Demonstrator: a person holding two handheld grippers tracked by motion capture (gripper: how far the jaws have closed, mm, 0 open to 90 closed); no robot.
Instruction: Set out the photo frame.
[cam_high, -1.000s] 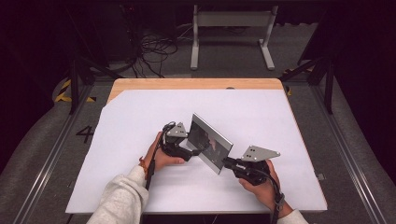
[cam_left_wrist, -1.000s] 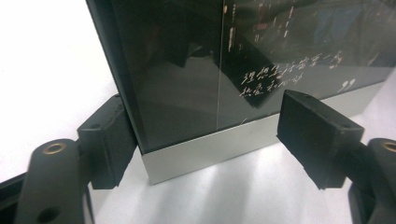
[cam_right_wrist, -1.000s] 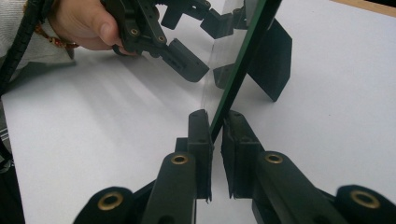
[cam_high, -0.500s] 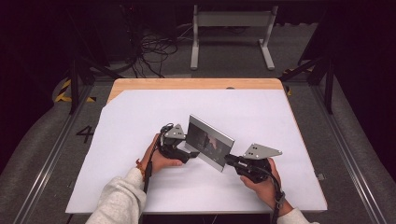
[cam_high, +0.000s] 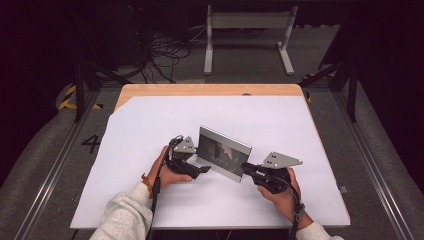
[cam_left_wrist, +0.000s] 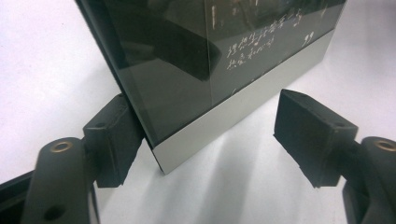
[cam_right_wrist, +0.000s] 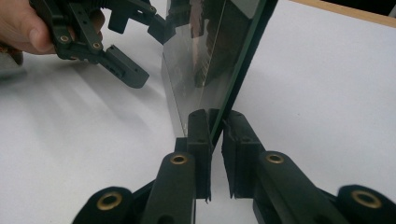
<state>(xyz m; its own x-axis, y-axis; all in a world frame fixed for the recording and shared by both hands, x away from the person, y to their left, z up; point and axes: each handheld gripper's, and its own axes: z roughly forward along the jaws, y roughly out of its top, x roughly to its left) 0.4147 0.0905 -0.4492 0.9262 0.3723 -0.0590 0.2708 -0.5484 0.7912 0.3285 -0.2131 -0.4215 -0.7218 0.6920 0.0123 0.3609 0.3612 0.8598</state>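
Dark glass picture frame with silver border (cam_high: 223, 159) stands tilted near the table's (cam_high: 150, 115) front edge. Right gripper (cam_right_wrist: 215, 140) clamps its end edge – keep that pinch steady. Left gripper (cam_left_wrist: 205, 140) gapes around the other corner, 1 pad touching, jaws just narrowing slightly – centre before squeezing. Both hands low, grippers level.

A wooden table (cam_high: 210, 90) is covered by a white sheet (cam_high: 150, 130). Grey carpet (cam_high: 45, 150) is laid around it, with metal rails (cam_high: 385, 195) at both sides. Black cables (cam_high: 165, 55) and a white metal stand (cam_high: 247, 22) are seen behind, in a dimly lit room.
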